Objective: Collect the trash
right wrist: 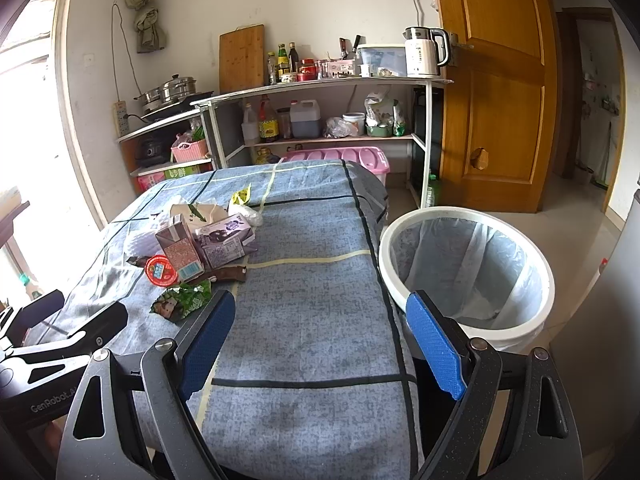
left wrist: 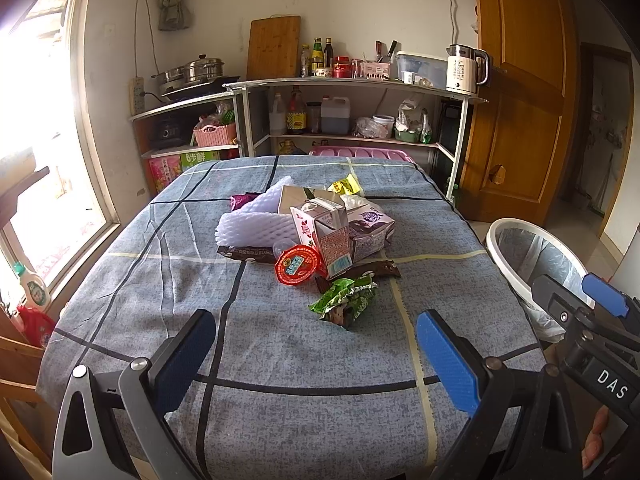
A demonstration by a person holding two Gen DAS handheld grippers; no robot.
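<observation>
Both claws empty, fingers spread: left gripper (left wrist: 316,356) faces the trash pile (left wrist: 316,236) at 12 o'clock, green wrapper (left wrist: 346,300) nearest. Right gripper (right wrist: 320,344) hovers; lined bin (right wrist: 468,272) at 2 o'clock, beside table (right wrist: 312,320) for short drops.

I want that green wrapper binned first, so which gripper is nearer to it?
Left. The left gripper points straight at the green wrapper just ahead; the right gripper sits off to the wrapper's right, toward the trash bin.

White letters "DAS" show on the right gripper (left wrist: 608,300) body, seen from the left wrist; "GenRobot.AI" runs along the left gripper (right wrist: 60,312) frame. Carton print is too small to read.
</observation>
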